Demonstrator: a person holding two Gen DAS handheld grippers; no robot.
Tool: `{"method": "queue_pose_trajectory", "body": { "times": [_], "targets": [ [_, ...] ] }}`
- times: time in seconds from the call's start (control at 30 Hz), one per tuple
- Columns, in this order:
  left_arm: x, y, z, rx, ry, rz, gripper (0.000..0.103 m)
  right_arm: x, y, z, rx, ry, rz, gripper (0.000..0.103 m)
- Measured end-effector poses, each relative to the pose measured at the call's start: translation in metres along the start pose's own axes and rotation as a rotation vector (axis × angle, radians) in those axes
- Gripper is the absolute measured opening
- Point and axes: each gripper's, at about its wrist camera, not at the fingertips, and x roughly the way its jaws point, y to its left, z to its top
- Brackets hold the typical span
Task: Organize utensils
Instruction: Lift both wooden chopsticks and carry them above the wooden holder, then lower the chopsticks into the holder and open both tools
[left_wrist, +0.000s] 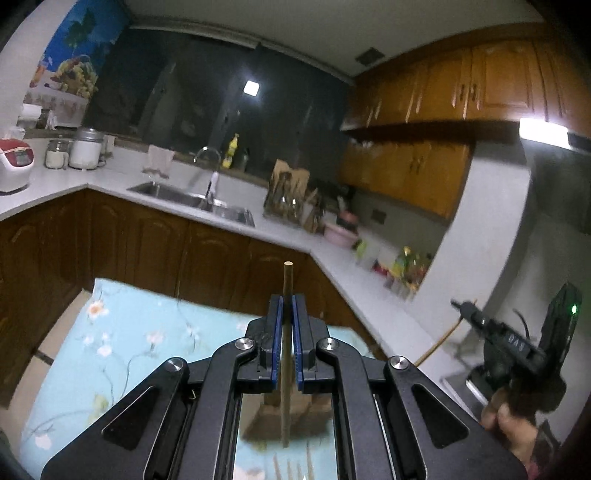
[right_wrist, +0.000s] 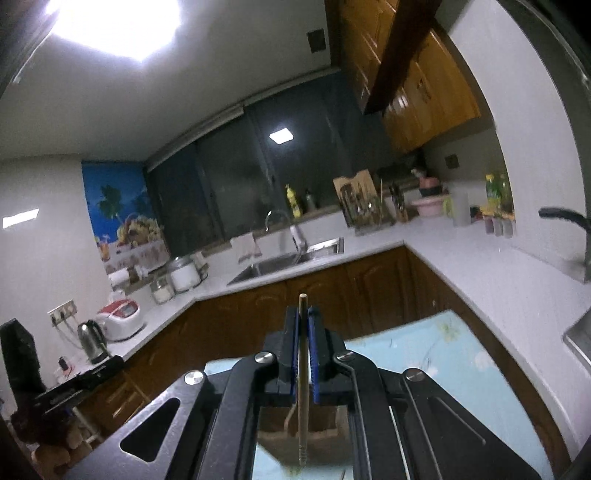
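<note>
In the left wrist view my left gripper (left_wrist: 287, 303) is shut on a thin wooden chopstick (left_wrist: 287, 280) that pokes out past the blue pads and runs back between them. At that view's right edge a hand (left_wrist: 511, 424) holds my right gripper (left_wrist: 466, 308), from which a second chopstick (left_wrist: 439, 341) hangs. The right wrist view shows that gripper (right_wrist: 303, 314) shut on its chopstick (right_wrist: 302, 302), whose ridged end shows below. A blurred brown container (right_wrist: 306, 432) lies under both grippers on the light blue floral cloth (left_wrist: 129, 332).
A white L-shaped counter (left_wrist: 236, 192) with brown cabinets runs behind the table. On it are a steel sink (left_wrist: 177, 194) with a tap, a utensil rack (left_wrist: 286, 199), a pink bowl (left_wrist: 340, 232), jars, a rice cooker (right_wrist: 120, 319) and a kettle (right_wrist: 92, 339).
</note>
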Motion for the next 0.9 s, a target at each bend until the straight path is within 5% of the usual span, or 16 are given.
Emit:
{"method": "queue_pose_trajectory", "body": {
  "times": [0.3,0.6,0.9],
  "targets": [
    [0.056,0.014,-0.015,-0.034,-0.045,0.057,0.004,0.047,-0.011,-0.009,0.001,-0.008,-0.054,0.005],
    [0.09,0.028,-0.065,-0.047,0.038,0.092,0.005,0.078,-0.029,-0.053,0.033,0.088,-0.068,0.005],
    [0.109,0.025,-0.08,-0.011,0.126,0.086,0.006,0.093,-0.042,-0.075,0.067,0.172,-0.054,0.005]
  ]
}}
